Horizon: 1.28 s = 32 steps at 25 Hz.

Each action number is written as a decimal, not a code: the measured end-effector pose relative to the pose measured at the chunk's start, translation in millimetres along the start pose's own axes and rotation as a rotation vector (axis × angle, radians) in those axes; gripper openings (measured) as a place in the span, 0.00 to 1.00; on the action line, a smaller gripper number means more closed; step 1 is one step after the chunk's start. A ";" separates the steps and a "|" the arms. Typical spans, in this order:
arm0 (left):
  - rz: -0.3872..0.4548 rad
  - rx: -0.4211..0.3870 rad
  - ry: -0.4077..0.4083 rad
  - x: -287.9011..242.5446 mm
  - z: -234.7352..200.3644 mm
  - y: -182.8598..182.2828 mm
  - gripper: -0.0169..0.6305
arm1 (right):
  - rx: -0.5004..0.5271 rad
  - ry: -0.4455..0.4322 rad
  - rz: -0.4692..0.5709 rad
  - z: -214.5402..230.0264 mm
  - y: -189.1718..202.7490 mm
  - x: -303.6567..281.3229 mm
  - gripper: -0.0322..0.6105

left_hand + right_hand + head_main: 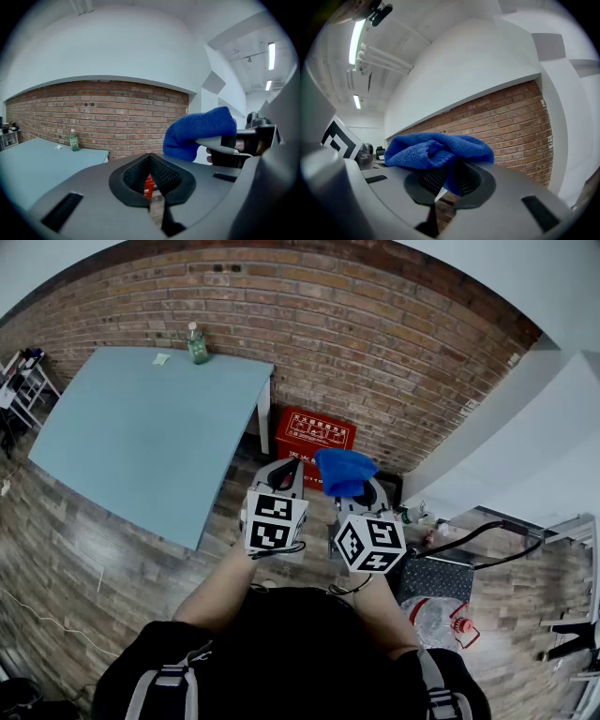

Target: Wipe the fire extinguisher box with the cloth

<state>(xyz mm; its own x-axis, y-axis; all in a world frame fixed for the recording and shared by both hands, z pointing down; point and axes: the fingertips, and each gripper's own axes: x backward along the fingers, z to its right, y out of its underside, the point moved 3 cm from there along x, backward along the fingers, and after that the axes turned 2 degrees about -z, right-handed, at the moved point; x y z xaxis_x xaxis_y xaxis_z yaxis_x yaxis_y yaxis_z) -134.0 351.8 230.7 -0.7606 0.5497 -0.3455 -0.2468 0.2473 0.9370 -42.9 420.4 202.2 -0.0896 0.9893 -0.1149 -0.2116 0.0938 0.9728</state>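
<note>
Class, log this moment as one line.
right gripper: shut on blue cloth | left gripper: shut, empty | red box: untouched

Count from the head view: 2 tools, namely the left tool (pixel 284 471) and the right tool (pixel 354 491); 1 blue cloth (pixel 344 472); 1 red box (pixel 314 432). Desk (pixel 141 437): 1, carrying 1 bottle (pixel 197 345) and 1 small scrap of paper (pixel 161 359). On the floor at right: 1 black trolley (pixel 439 579) and 1 clear jug (pixel 439 620); jug contents cannot be made out.
</note>
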 end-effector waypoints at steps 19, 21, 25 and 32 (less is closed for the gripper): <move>0.005 0.081 0.064 -22.4 -68.5 14.5 0.04 | 0.108 0.039 0.000 -44.1 13.2 -51.2 0.12; 0.000 0.069 0.055 -28.1 -74.3 9.3 0.04 | 0.096 0.039 0.009 -39.7 10.6 -61.5 0.12; -0.011 0.063 0.032 -50.3 -86.5 2.4 0.04 | 0.090 0.041 0.013 -22.0 10.7 -89.2 0.12; -0.023 0.045 -0.028 -113.3 -113.0 -14.3 0.04 | 0.053 0.018 0.029 23.7 6.0 -158.0 0.12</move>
<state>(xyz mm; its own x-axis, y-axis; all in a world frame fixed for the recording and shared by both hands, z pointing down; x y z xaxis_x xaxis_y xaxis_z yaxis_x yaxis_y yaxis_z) -112.1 195.7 262.4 -0.7376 0.5657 -0.3687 -0.2363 0.2952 0.9258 -7.0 267.3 230.9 -0.1121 0.9897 -0.0891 -0.1567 0.0709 0.9851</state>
